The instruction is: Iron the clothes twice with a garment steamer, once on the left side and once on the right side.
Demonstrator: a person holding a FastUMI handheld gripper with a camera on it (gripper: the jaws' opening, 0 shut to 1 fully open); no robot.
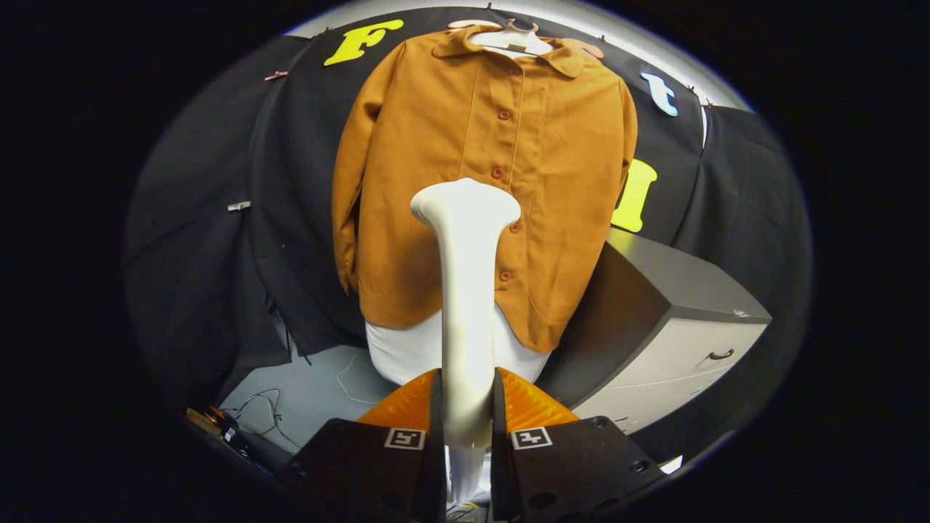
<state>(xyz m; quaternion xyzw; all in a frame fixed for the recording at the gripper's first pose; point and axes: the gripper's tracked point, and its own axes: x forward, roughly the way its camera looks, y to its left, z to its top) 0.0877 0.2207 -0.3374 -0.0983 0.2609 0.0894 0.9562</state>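
An orange-brown buttoned jacket (465,174) hangs on a white hanger (512,40) against the booth's black wall, over a white garment whose hem (407,352) shows below it. My gripper (467,418) is shut on the handle of a white garment steamer (466,290). The steamer stands upright between the fingers. Its broad head (465,203) sits in front of the jacket's button line, near the lower middle of the front. Whether the head touches the cloth I cannot tell.
A grey cabinet (676,327) with drawers stands to the right of the jacket, close to its hem. Cables (269,410) lie on the light floor at the lower left. Black cloth hangs behind and to the left.
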